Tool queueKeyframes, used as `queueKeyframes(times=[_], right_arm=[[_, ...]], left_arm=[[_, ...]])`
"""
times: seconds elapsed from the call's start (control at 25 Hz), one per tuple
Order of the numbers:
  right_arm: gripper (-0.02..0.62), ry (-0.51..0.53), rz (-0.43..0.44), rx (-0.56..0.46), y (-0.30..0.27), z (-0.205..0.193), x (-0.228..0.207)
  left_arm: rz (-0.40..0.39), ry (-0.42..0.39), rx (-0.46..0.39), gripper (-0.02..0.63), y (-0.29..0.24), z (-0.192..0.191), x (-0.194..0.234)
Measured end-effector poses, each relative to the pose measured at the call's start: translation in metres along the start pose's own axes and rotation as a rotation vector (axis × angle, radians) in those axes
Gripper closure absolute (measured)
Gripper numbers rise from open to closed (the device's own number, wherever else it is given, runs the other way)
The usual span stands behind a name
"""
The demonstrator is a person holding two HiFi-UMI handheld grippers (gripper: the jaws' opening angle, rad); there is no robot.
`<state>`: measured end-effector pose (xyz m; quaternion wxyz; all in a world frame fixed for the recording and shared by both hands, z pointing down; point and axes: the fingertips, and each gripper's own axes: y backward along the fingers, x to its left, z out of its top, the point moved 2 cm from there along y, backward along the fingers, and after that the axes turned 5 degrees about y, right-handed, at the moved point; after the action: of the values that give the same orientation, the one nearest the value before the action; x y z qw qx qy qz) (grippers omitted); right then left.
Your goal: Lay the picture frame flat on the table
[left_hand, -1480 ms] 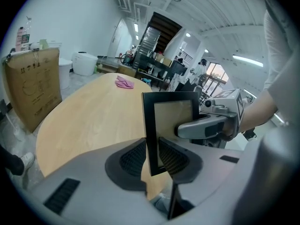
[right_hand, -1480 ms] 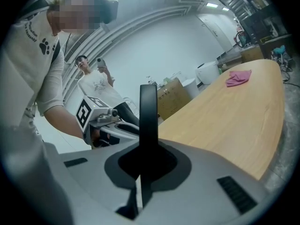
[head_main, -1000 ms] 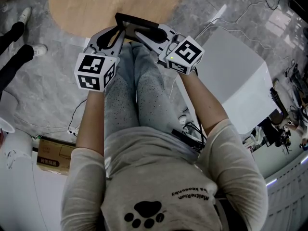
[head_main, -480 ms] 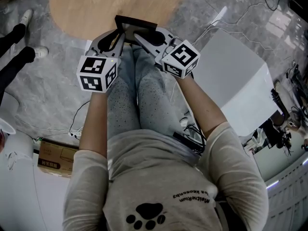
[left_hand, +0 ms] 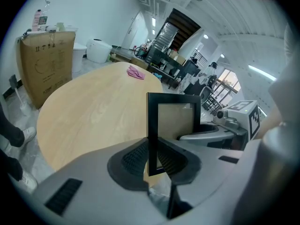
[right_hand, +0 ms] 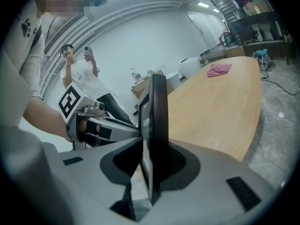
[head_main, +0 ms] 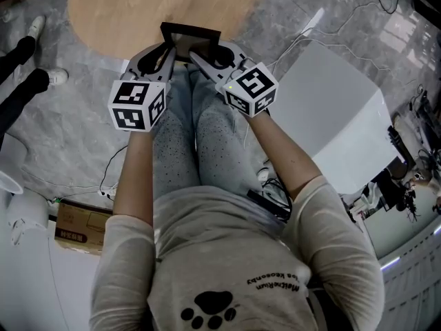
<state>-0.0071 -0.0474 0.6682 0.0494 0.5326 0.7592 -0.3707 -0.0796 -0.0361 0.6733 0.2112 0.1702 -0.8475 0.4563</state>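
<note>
L gripper [head_main: 167, 49] is clamped on the picture frame [head_main: 191, 38], at its left side bar. R gripper [head_main: 207, 52] is at the right side.

Head view: frame stands upright btwn both grippers at the near edge of the wood table [head_main: 138, 5], above the person's knees [head_main: 200, 123]. Can't tell if its base touches the tabletop.

Left gripper view: pads pinch the black bar low down, glass faces the cam. R gripper sits just beside the frame's far side. Pink cloth [left_hand: 136, 72] lies well back on the table.

Right gripper view: frame is edge-on btwn the jaws, which have just been opening. Pads look eased off it, no firm pinch.
</note>
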Motion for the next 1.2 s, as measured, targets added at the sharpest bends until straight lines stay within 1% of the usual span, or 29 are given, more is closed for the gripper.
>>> queueKeyframes(times=[0.24,0.48,0.56,0.76,0.88,1.0,1.2], right_arm=[[0.401,0.004,-0.122,0.052,0.007,-0.01,-0.012],[0.393,0.015,-0.31,0.103,0.019,-0.015,-0.021],[0.397,0.004,-0.345,0.105,0.021,-0.015,-0.022],[0.457,-0.037,-0.388,0.086,0.021,-0.013,-0.024],[0.476,-0.082,-0.425,0.08,0.023,-0.013,-0.027],[0.5,-0.102,-0.443,0.087,0.023,-0.012,-0.028],[0.506,-0.134,-0.457,0.115,0.019,-0.017,-0.034]], left_arm=[[0.035,0.002,0.019,0.538,-0.004,-0.002,0.008],[0.072,0.008,0.053,0.538,-0.009,-0.007,0.015],[0.076,0.006,0.061,0.538,-0.011,-0.009,0.015],[0.081,0.0,0.082,0.538,-0.016,-0.013,0.016],[0.086,0.009,0.089,0.538,-0.019,-0.015,0.016],[0.089,0.013,0.098,0.538,-0.021,-0.014,0.015],[0.095,0.013,0.118,0.537,-0.026,-0.016,0.017]])
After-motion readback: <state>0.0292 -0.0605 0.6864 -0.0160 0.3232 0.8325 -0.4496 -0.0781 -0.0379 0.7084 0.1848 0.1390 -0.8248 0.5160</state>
